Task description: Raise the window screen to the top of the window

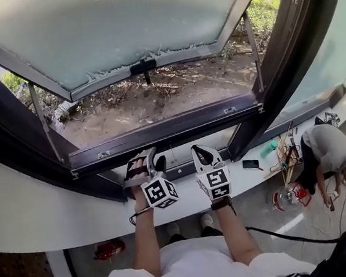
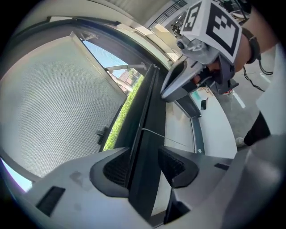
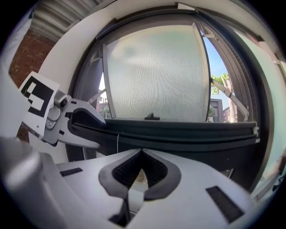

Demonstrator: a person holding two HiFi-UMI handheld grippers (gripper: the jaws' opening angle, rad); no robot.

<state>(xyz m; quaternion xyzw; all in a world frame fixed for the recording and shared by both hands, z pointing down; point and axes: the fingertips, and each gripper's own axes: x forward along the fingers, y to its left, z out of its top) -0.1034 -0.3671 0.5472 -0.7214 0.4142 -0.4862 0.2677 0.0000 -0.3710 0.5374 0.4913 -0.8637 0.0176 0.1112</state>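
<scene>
The person's white-shirted torso [image 1: 193,268] fills 6 o'clock of the head view, with both bare forearms [image 1: 146,242] reaching toward 12. The left gripper [image 1: 153,156], grey plastic with a black-and-white marker cube, holds its jaws wide apart. In the left gripper view the window screen's dark metal bar [image 2: 147,143] runs between them. One pad sits right at the bar's edge, and a pale gap shows beside the other.

The right gripper [image 1: 197,150], just beside it at 3 o'clock, has its jaws pressed together on nothing and points at the same bar. That bar lies low along the window's bottom edge at 12 o'clock; its mesh cannot be made out.

Beyond it a frosted glass sash [image 1: 118,24] swings outward over bare brown ground [image 1: 156,99]. A curved white ledge [image 1: 32,205] runs from 9 to 3 and carries a black phone [image 1: 250,164]. Another person [image 1: 331,149] crouches at 4 o'clock.
</scene>
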